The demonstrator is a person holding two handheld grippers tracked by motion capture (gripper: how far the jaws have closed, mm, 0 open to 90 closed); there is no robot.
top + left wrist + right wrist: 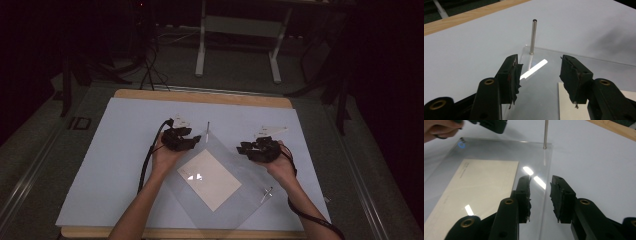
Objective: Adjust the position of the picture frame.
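- A clear, glossy acrylic sheet (215,175) lies flat on the white matte surface (120,150), turned like a diamond, with a cream paper card (210,179) under it.
- A thin metal pin (533,36) stands upright at the sheet's far corner.
- The left tongs (540,75) gape wide and empty over the sheet.
- The right tongs (541,195), with ragged black pads, are parted and empty.

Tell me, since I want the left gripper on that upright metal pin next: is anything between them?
Nothing visible. The left gripper has its jaws open, facing the metal pin at the clear sheet's corner, with only bare sheet between.
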